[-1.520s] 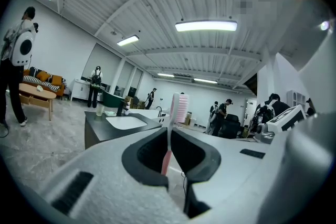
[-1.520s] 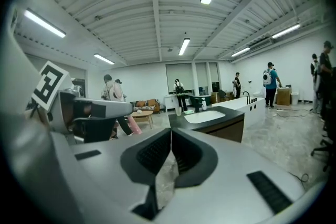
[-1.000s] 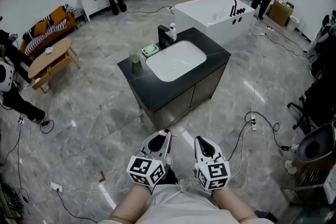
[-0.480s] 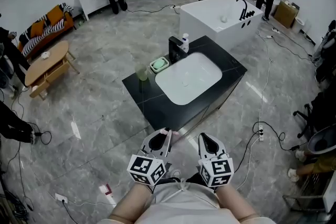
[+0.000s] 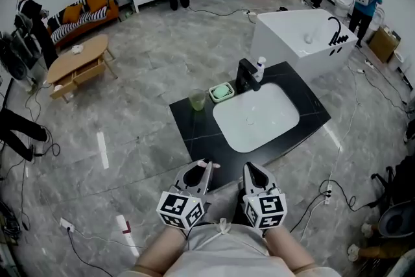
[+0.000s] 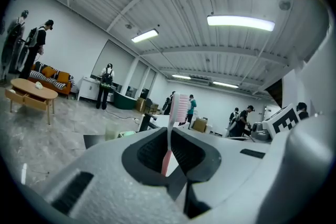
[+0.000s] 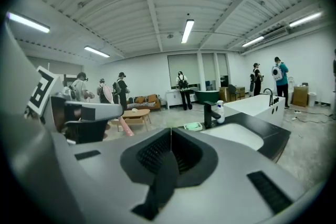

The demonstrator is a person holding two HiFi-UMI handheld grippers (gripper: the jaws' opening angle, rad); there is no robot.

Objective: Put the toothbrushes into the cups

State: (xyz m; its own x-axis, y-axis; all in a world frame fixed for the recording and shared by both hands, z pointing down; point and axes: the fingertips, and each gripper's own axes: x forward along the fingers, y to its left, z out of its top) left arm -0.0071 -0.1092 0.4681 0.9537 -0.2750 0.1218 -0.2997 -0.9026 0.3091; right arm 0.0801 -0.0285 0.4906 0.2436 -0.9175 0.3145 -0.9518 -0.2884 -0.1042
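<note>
A pink toothbrush (image 6: 176, 112) stands upright between the jaws of my left gripper (image 6: 168, 150), which is shut on its handle; its tip (image 5: 211, 165) shows pink in the head view. My right gripper (image 7: 169, 140) is shut with nothing in it. Both grippers (image 5: 200, 172) (image 5: 253, 173) hang side by side just short of the near edge of a black vanity counter (image 5: 194, 132). A translucent green cup (image 5: 196, 99) stands on the counter's far left corner and shows faintly as the cup (image 6: 111, 130) in the left gripper view. No other toothbrush or cup is in view.
The counter holds a white sink (image 5: 256, 119), a black tap (image 5: 246, 74), a green soap dish (image 5: 221, 92) and a white bottle (image 5: 260, 65). A white bathtub (image 5: 305, 42) stands behind it. Cables (image 5: 337, 185) lie on the floor at the right. Several people stand at the room's edges.
The vanity counter has come much nearer and now lies directly ahead of both grippers. The grippers keep their pose side by side; the left still holds the toothbrush.
</note>
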